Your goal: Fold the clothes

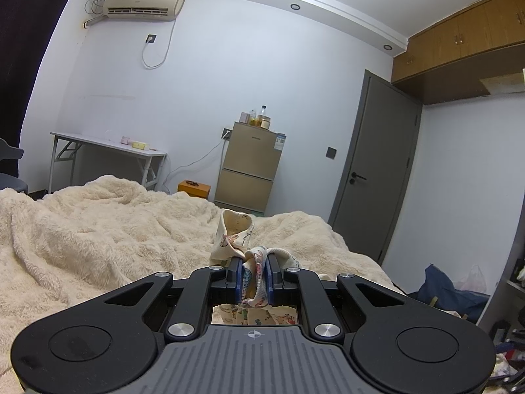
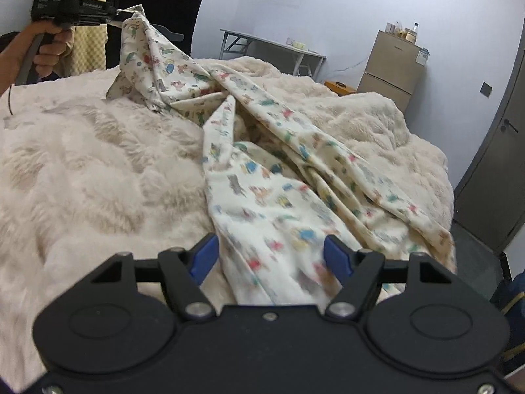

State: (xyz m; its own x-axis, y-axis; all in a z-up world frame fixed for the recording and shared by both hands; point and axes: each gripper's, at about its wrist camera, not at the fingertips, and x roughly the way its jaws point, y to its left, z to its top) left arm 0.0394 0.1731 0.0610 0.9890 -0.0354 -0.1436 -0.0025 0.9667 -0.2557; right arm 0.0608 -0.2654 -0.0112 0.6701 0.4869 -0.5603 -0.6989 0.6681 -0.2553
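A cream garment with small colourful cartoon prints (image 2: pixel 269 177) lies crumpled across a fluffy cream blanket (image 2: pixel 82 164) on the bed. My left gripper (image 1: pixel 255 277) is shut on a bunched edge of the garment (image 1: pixel 233 233) and holds it lifted; in the right wrist view it shows at the top left (image 2: pixel 119 16), pulling one corner up. My right gripper (image 2: pixel 270 256) is open, its blue pads on either side of the garment's near end, just above it.
The blanket (image 1: pixel 98 229) covers the whole bed. Beyond it stand a white folding table (image 1: pixel 108 147), a small fridge (image 1: pixel 249 170) with jars on top, an orange box (image 1: pixel 193 190) and a grey door (image 1: pixel 374 170). Bags (image 1: pixel 449 292) lie on the floor at right.
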